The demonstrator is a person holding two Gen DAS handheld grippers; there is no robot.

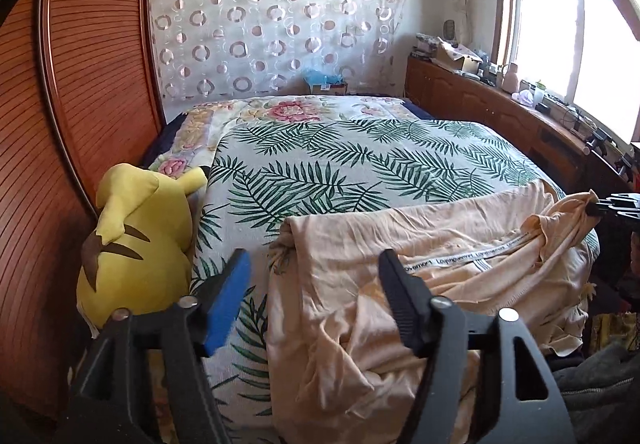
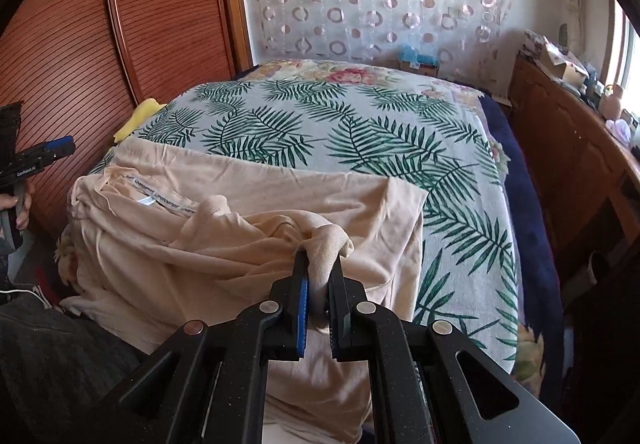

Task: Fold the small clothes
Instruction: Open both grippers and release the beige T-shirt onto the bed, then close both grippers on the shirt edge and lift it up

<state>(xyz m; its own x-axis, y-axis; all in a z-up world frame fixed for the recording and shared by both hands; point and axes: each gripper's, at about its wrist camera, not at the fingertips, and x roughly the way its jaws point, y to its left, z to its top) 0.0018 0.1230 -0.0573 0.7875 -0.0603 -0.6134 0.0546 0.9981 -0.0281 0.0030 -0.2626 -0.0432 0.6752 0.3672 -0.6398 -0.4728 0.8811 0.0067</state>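
My grippers: matt black plastic, blue pad [image 1: 224,300] rubbery. Peach T-shirt [image 1: 400,284]: soft matt knit cloth, creased. Bedspread [image 2: 360,124]: matt woven cloth. Wardrobe door [image 1: 92,44]: ribbed, semi-gloss wood.

you face a bed [image 1: 360,164] spread with a palm-leaf cover [image 2: 340,132] over a floral quilt [image 1: 288,110]; to your left runs a ribbed reddish wooden panel [image 1: 88,64]; beyond the bed hangs a sheer curtain [image 1: 272,24] patterned with pink rings; on your right a long wooden cabinet [image 1: 480,100], its top cluttered with boxes and bottles, sits under a bright window [image 1: 560,24]; daylight floods in there; a yellow plush toy [image 1: 136,244] leans by the panel.
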